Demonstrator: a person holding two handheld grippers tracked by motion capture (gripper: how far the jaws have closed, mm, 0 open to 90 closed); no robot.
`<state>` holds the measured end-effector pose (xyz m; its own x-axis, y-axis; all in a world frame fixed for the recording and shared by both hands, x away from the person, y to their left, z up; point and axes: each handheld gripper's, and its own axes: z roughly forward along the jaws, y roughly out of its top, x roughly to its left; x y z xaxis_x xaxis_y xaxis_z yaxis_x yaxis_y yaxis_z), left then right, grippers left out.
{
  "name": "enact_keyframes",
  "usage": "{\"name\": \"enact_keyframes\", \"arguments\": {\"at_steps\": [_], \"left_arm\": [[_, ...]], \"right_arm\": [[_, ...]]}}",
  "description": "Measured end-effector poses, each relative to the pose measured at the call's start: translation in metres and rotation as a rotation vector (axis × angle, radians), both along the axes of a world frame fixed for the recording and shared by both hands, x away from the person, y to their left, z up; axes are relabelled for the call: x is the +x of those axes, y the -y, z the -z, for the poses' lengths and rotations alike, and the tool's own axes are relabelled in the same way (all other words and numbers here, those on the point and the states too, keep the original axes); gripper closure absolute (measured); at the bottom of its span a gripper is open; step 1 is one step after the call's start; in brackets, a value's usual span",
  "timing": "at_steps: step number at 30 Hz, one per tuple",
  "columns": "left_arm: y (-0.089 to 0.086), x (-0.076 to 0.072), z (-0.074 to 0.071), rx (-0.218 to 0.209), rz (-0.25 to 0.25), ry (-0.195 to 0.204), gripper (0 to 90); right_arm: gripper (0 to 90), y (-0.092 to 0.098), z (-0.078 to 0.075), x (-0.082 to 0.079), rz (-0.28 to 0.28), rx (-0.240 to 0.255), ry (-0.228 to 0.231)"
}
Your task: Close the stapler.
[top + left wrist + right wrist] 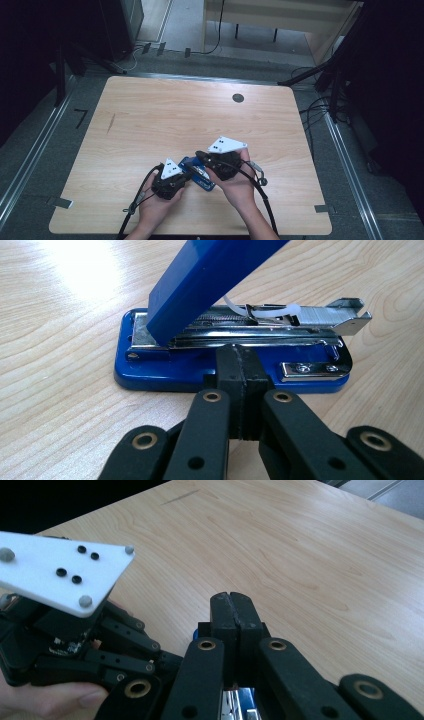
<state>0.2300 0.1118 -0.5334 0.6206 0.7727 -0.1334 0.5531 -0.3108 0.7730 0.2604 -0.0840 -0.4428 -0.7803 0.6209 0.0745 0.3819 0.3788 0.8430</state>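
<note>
Open stapler (235,357) (staples (320,316) inside)

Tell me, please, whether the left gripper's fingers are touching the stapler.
Cannot tell. In the left gripper view the shut fingers overlap the base of the stapler, but neither contact nor a gap shows plainly.

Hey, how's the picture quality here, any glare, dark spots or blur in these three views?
High view: table evenly lit, surroundings very dark. Left gripper view: a bright glare patch on the wood at top left; the stapler is sharp, its raised blue lid slightly soft near the lens. Right gripper view: wood is clear, and the white plate at left is nearly blown out.
</note>
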Motion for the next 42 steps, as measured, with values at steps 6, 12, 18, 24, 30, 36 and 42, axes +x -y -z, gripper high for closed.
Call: {"name": "enact_keyframes", "arguments": {"at_steps": [6,12,18,24,30,36,42], "left_arm": [[0.000,0.000,0.000,0.002,0.002,-0.002,90.0],[-0.001,0.001,0.000,-0.004,0.002,-0.008,90.0],[-0.001,0.001,0.000,-0.005,0.002,-0.008,90.0],[0.000,0.001,0.000,-0.006,0.010,-0.004,90.0],[-0.001,0.001,0.000,-0.003,0.014,-0.005,90.0],[-0.001,0.000,0.000,0.000,0.019,-0.006,90.0],[-0.001,0.001,0.000,-0.002,0.021,-0.006,90.0]], "right_arm": [[90.0,0.008,0.008,-0.007,0.011,0.008,-0.011],[90.0,0.015,0.017,-0.013,0.017,-0.005,-0.024],[90.0,0.020,0.026,-0.017,0.027,0.007,-0.041],[90.0,0.027,0.037,-0.022,0.034,0.003,-0.056],[90.0,0.033,0.045,-0.026,0.046,-0.001,-0.074],[90.0,0.034,0.048,-0.030,0.042,0.009,-0.073],[90.0,0.035,0.053,-0.035,0.055,0.035,-0.059]]}}
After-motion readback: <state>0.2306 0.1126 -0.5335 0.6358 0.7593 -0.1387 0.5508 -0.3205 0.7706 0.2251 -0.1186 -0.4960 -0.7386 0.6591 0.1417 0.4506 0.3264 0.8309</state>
